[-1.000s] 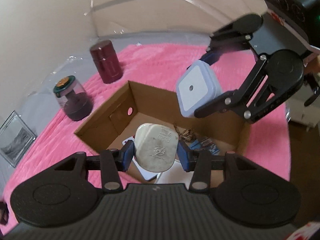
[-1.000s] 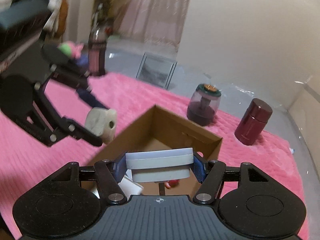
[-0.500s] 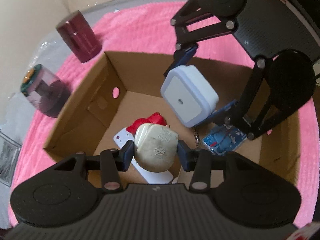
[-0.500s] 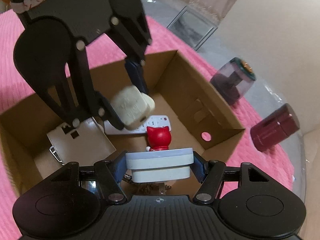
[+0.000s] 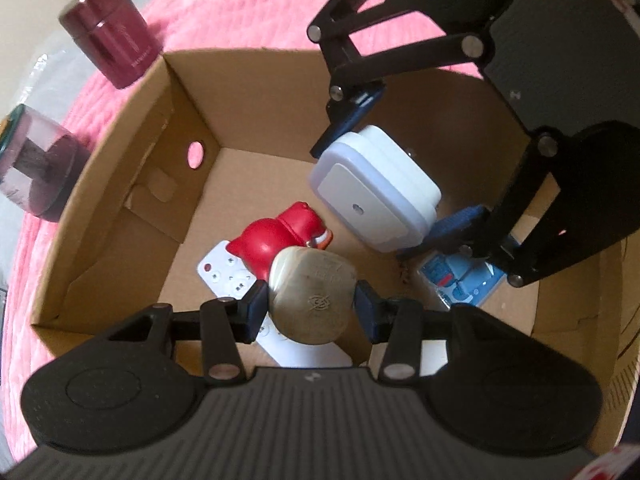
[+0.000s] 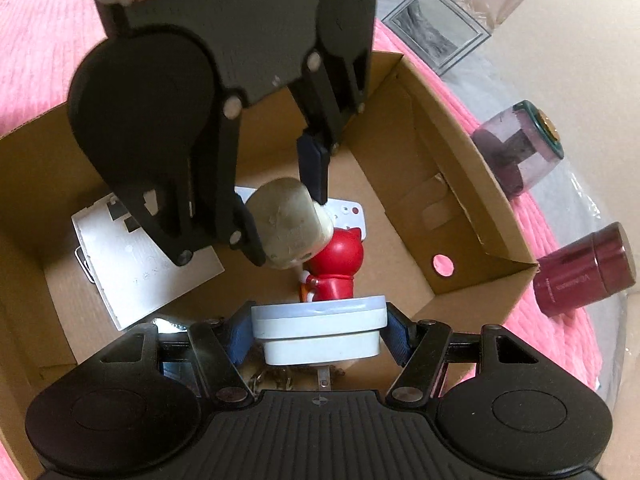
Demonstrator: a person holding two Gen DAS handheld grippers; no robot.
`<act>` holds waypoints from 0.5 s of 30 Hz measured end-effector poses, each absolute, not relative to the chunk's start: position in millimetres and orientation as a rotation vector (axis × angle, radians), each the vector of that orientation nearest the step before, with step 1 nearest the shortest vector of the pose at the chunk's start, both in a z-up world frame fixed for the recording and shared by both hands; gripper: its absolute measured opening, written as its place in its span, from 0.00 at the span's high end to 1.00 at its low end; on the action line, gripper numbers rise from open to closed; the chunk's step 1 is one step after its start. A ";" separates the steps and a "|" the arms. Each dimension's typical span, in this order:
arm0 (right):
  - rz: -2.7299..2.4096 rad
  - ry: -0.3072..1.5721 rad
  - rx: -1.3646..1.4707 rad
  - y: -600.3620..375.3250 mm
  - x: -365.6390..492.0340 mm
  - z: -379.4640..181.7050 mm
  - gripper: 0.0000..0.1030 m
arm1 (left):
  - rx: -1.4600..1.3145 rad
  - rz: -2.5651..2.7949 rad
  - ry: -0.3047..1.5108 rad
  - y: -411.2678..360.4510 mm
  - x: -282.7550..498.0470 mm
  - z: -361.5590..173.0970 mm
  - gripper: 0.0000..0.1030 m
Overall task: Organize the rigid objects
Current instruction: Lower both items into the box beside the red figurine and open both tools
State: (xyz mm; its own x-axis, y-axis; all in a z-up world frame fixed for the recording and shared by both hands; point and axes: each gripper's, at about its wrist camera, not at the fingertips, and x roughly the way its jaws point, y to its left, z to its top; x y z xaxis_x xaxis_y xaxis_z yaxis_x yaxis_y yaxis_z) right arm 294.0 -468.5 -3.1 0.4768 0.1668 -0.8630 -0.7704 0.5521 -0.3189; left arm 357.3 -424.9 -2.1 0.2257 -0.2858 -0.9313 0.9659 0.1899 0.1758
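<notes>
Both grippers now down inside cardboard box [image 5: 120,184]: left gripper [image 5: 308,304] clamps beige plug [image 5: 312,300], right gripper [image 6: 318,332] clamps white night-light [image 6: 320,330]; release pending, jars outside.

The left gripper [image 5: 310,306] points steeply downward, its blue pads [image 5: 256,308] pressed against a rounded object. The right gripper [image 6: 319,330] also tilts steeply down, jaws set wider, pads clamping a flat piece's edges.

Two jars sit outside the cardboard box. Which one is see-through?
The jar with the dark green lid, farther from the box's holed corner. Its tinted wall shows a dark core inside. The other jar is solid maroon metal, fully opaque.
</notes>
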 end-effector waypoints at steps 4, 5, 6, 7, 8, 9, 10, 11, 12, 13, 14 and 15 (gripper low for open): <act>0.655 0.895 -0.790 -468.3 292.1 -5.8 0.40 | 0.960 -1.080 0.939 -432.3 363.0 -9.6 0.59; 0.656 0.896 -0.792 -468.2 291.6 -6.8 0.40 | 0.959 -1.080 0.943 -433.8 364.3 -10.9 0.59; 0.658 0.898 -0.791 -468.3 291.4 -7.7 0.40 | 0.958 -1.079 0.950 -435.2 365.5 -12.5 0.59; 0.658 0.900 -0.791 -468.6 291.2 -8.8 0.40 | 0.960 -1.076 0.956 -436.4 366.0 -13.9 0.59; 0.658 0.903 -0.789 -468.8 291.1 -9.8 0.40 | 0.964 -1.071 0.961 -437.6 366.5 -15.5 0.59; 0.657 0.907 -0.784 -469.3 291.9 -10.8 0.40 | 0.968 -1.069 0.965 -438.2 365.7 -15.9 0.59; 0.655 0.910 -0.780 -470.1 291.8 -11.5 0.40 | 0.970 -1.070 0.969 -438.7 365.2 -16.9 0.59; 0.655 0.911 -0.778 -470.5 292.5 -12.1 0.40 | 0.971 -1.072 0.971 -439.4 364.9 -18.7 0.59; 0.654 0.912 -0.778 -470.9 292.8 -12.9 0.40 | 0.973 -1.074 0.973 -439.7 364.6 -20.1 0.59; 0.652 0.913 -0.776 -471.3 292.9 -13.5 0.40 | 0.977 -1.074 0.975 -439.9 363.8 -21.4 0.59; 0.651 0.915 -0.774 -471.5 293.2 -14.2 0.40 | 0.980 -1.073 0.978 -440.4 363.6 -22.7 0.59; 0.651 0.915 -0.775 -471.9 293.5 -14.7 0.40 | 0.982 -1.071 0.980 -440.8 363.8 -24.0 0.59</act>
State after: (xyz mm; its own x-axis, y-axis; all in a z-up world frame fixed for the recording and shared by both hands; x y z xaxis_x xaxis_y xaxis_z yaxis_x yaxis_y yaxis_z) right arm 293.5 -471.9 -14.7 0.4613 0.1639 -0.8720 -0.7696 0.5629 -0.3014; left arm 363.8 -440.8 -24.0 0.1899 -0.2315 -0.9541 0.9709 0.1884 0.1475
